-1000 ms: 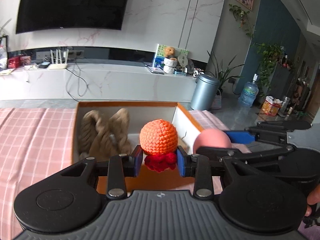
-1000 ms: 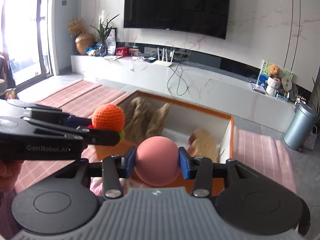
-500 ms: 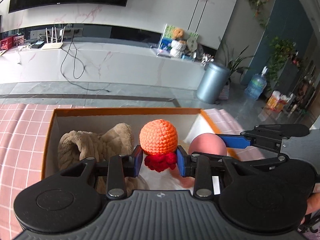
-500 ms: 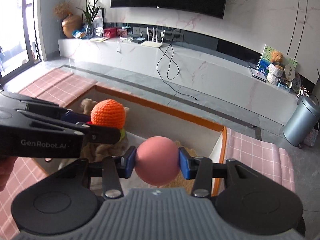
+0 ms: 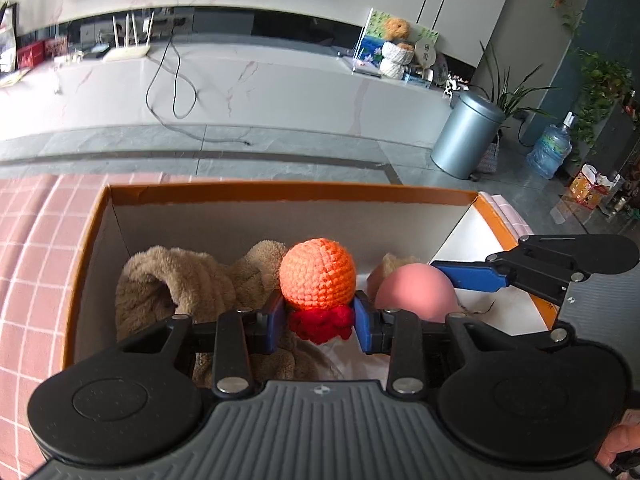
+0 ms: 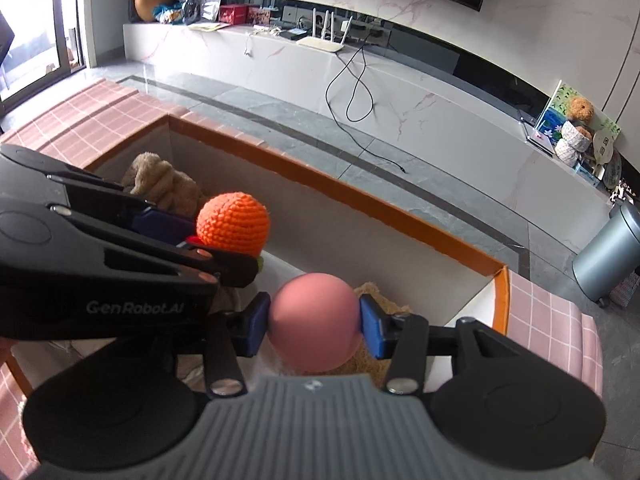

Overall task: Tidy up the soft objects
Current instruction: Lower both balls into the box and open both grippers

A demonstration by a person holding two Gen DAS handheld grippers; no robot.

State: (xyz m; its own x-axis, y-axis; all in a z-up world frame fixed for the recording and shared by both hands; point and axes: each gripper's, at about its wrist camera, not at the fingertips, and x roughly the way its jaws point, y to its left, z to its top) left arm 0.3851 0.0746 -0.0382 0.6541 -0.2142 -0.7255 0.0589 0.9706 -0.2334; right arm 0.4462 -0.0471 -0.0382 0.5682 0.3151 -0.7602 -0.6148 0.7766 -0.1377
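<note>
An orange crochet ball with a red knitted base (image 5: 317, 274) sits in my left gripper (image 5: 318, 320), whose blue pads are shut on the red base. It hangs over the inside of a white box with an orange rim (image 5: 280, 192). In the right wrist view, a smooth pink ball (image 6: 314, 312) sits between the pads of my right gripper (image 6: 314, 326). Those jaws are opening, and both pads still touch the ball. A brown plush piece (image 5: 172, 280) lies in the box's left half. A tan fuzzy piece (image 6: 376, 304) lies under the pink ball.
The box rests on a pink checked cloth (image 5: 32, 240). Grey floor, a white marble bench (image 5: 240, 80) with a cable and router, and a grey bin (image 5: 464, 136) lie beyond. The two grippers are close side by side over the box.
Both grippers have moved forward and down over the box and tilted further down. The box interior now fills the view beneath both toys. The pink ball sits slightly lower between the right pads.
</note>
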